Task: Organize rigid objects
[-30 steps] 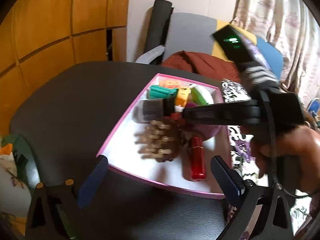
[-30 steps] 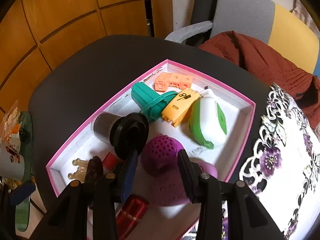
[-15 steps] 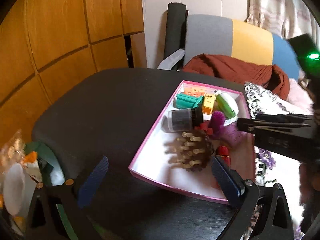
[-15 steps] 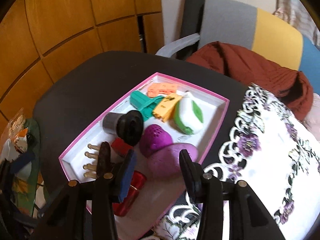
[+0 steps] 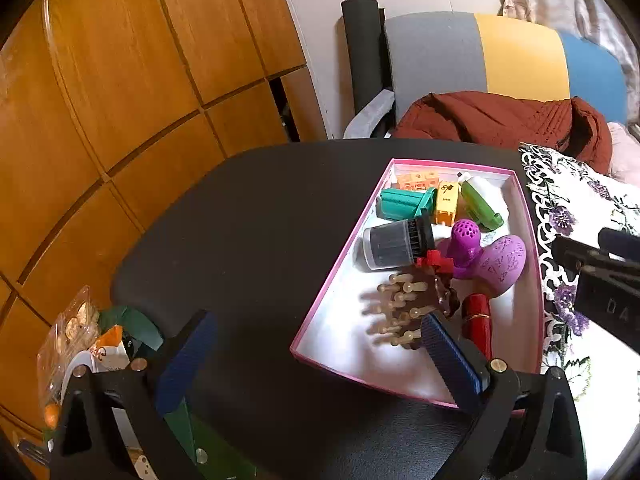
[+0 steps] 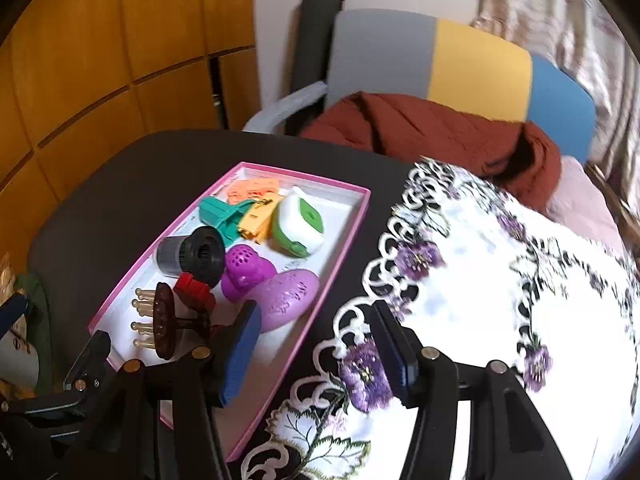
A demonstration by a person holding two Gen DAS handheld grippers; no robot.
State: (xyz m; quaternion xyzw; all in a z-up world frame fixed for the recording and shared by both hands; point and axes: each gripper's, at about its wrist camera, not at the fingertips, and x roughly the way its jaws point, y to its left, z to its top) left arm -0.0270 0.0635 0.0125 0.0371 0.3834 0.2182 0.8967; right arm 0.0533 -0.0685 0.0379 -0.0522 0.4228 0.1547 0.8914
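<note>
Left wrist view: the left tool (image 5: 316, 356) hangs spread and empty over the black round bench (image 5: 248, 216). The pink-rimmed white cardboard tray (image 5: 340, 252) lies ahead of its right finger, holding stiff, light plastic things; the dark wooden-pinned brush (image 5: 412, 308) looks best pinched across its handle.

Right wrist view: the right tool (image 6: 316, 344), jaws just opened and empty, straddles the tray's near edge and the embroidered white cloth (image 6: 500, 280).

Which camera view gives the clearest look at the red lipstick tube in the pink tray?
The left wrist view: the red lipstick tube lies in plain sight in the pink tray. In the right wrist view the tube cannot be made out; that gripper's own frame blocks that part of the tray.
</note>
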